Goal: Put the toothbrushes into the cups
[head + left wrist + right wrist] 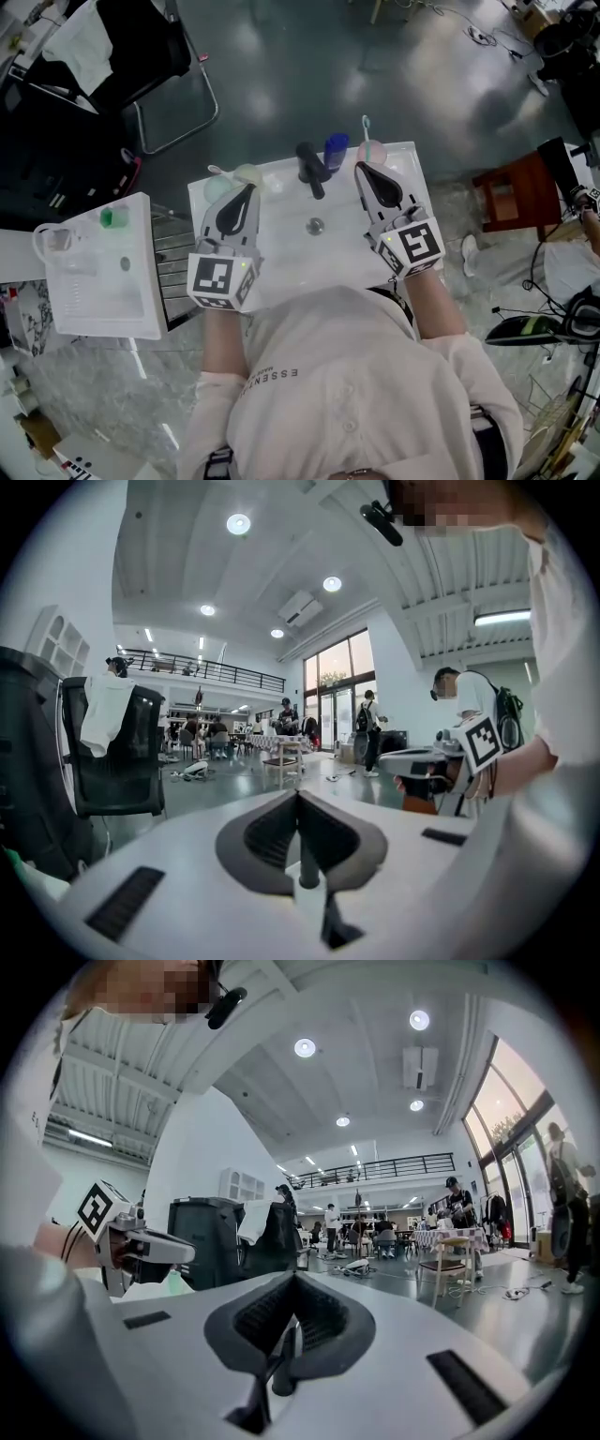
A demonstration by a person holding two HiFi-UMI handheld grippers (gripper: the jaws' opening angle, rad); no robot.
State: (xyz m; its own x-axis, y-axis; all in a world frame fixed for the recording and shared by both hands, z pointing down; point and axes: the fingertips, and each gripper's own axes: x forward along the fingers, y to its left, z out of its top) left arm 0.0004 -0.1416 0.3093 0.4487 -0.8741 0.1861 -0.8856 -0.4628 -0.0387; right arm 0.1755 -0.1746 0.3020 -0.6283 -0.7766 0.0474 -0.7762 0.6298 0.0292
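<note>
Basin surface (pixel 281 248): white, smooth, semi-gloss.
Drain (pixel 315 225): bright metal.
Faucet (pixel 311 169): dark, matt.
Blue cup (pixel 336 148), 12 o'clock on surface: translucent plastic.
Left gripper (pixel 247 187), right gripper (pixel 360 168): white matt plastic shells; fingers (pixel 267 832) dark, ribbed, matt.
Floor (pixel 281 75): grey-green, polished, reflecting lamps.
Shirt (pixel 319 375): cream cloth.
Stool (pixel 511 192), 3 o'clock: red-brown wood.
</note>
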